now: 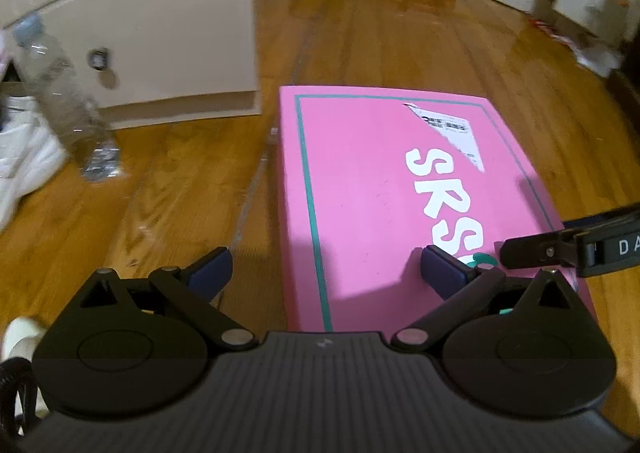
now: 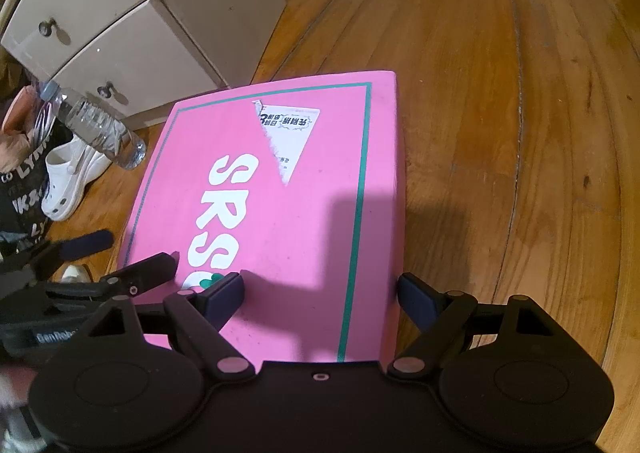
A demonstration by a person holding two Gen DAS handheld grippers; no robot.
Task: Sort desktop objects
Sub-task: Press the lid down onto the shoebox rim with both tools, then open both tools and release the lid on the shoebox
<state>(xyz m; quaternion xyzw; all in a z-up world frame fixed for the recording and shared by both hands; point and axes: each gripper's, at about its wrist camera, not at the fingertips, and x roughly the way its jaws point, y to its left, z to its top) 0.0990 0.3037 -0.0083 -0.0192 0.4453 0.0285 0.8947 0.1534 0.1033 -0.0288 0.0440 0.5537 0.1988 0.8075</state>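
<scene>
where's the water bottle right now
The clear water bottle leans at the far left of both views, on the wood floor between the white shoe and the beige drawer cabinet.

The pink box (image 2: 280, 213) reads "SRS" (white letters); "GenRob" shows on the left gripper (image 2: 120, 265).

1 pink box (image 2: 280, 213), 1 plastic bottle (image 2: 96, 129), 1 white shoe (image 2: 68, 181), 2 drawers (image 2: 120, 65).
</scene>
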